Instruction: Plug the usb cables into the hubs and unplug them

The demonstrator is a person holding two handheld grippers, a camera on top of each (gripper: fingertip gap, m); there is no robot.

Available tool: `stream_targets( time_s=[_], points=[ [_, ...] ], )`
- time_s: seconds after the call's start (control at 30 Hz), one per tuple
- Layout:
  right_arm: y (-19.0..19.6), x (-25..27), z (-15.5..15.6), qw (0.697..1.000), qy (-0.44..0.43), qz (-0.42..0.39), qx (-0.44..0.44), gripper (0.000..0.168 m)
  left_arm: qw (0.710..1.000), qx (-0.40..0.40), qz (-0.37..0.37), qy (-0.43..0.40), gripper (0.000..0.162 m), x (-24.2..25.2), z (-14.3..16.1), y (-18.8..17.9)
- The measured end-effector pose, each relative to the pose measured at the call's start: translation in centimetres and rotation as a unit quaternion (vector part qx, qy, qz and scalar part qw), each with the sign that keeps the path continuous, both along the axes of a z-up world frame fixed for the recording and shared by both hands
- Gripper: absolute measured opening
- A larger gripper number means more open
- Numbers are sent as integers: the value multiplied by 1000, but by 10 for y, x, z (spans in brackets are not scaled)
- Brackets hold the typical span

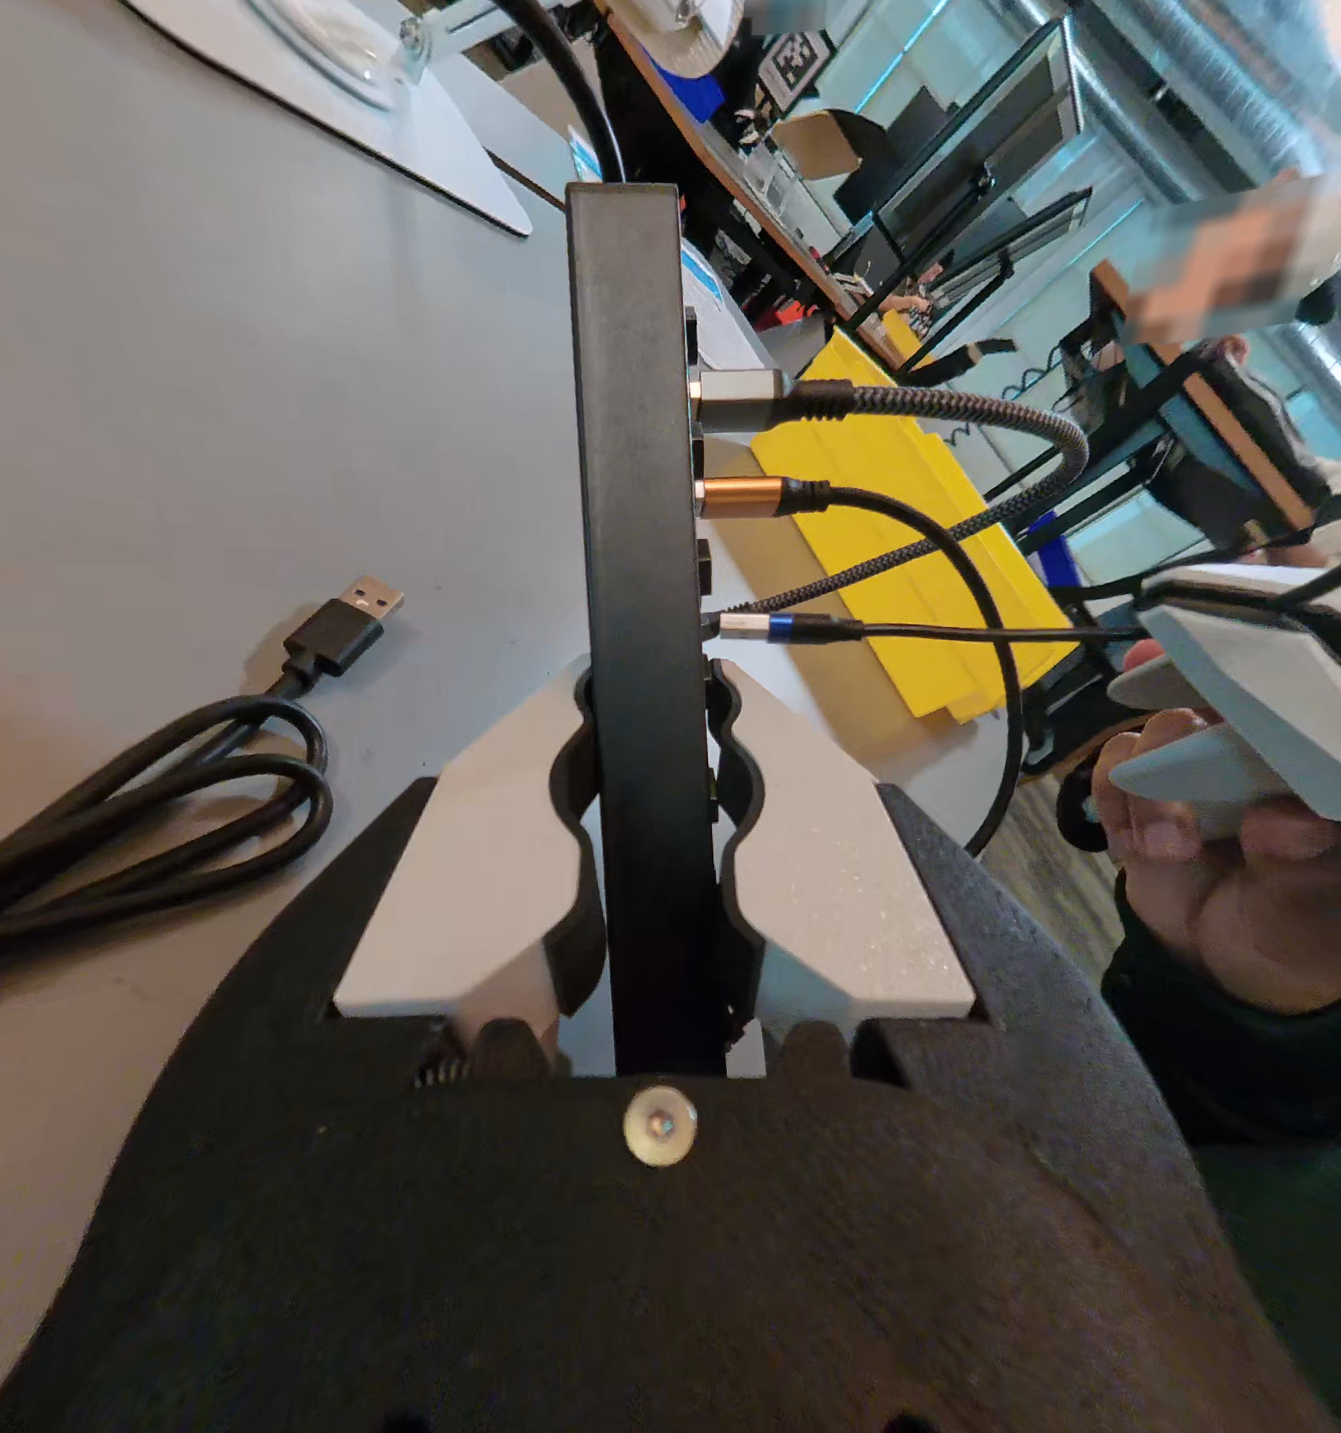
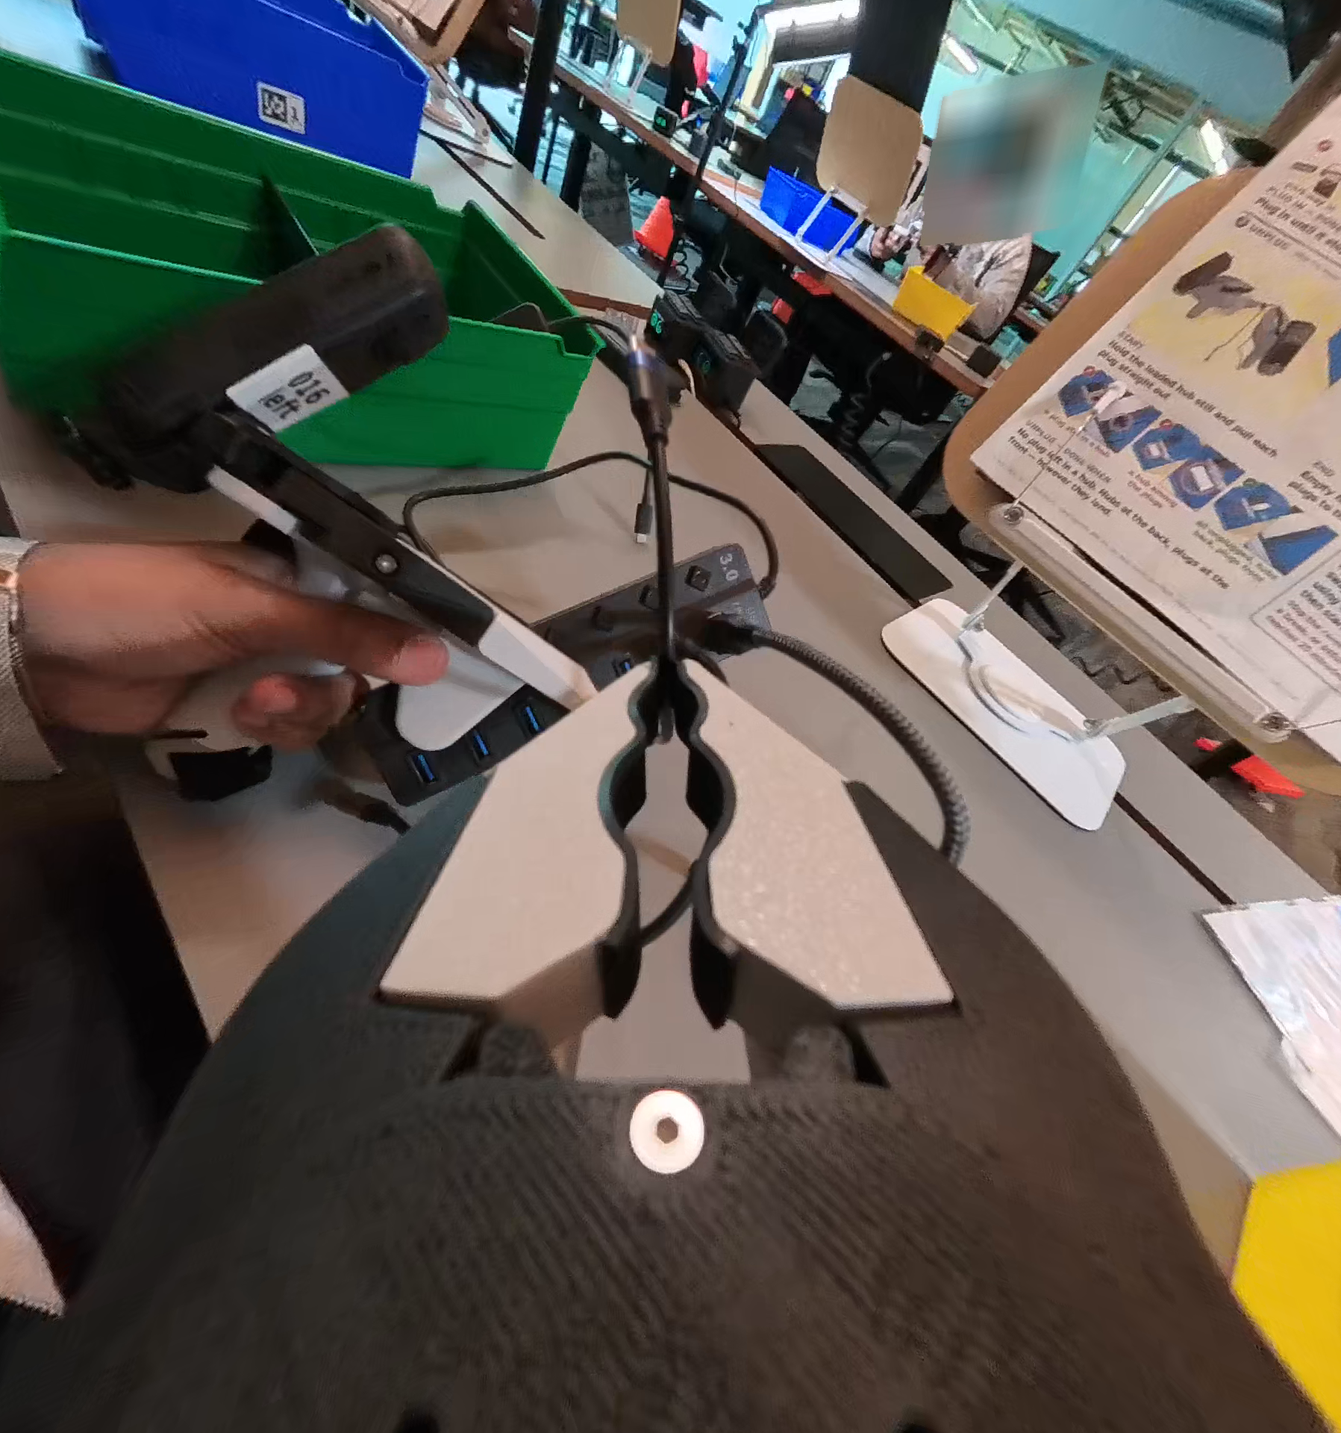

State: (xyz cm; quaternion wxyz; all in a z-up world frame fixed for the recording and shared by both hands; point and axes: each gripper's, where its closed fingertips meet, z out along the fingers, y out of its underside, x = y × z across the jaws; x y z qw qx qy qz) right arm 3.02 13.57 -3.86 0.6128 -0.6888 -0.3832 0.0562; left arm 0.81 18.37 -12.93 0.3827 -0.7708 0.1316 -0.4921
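Observation:
My left gripper [image 1: 648, 675] is shut on a black USB hub [image 1: 624, 426], held on edge over the grey table [image 1: 225, 388]. A grey braided plug [image 1: 737, 399] and a copper plug [image 1: 741, 496] sit in its ports. A blue-ringed plug [image 1: 775, 626] is at the port nearest my fingertips with its silver shell bare. My right gripper [image 2: 663, 682] is shut on that plug's thin black cable [image 2: 661, 543], and the plug [image 2: 644, 380] stands beyond my fingertips. The hub [image 2: 620, 620] and left gripper [image 2: 558, 682] lie below it. The right gripper [image 1: 1151, 620] shows at right.
A loose black USB cable [image 1: 341, 628] lies coiled on the table. A yellow bin [image 1: 907, 558] sits past the hub. A green bin [image 2: 186, 233] and blue bin [image 2: 264, 70] stand behind. An instruction sheet [image 2: 1194, 465] on a white-based stand [image 2: 1000, 698] is at right.

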Motion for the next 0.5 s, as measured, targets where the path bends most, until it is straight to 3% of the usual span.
stream_targets(
  time_s=[0.5],
  points=[
    [-2,-1,13,999,32,12,12,1,999,4,-43,-8,22,12,2,-12]
  ],
)
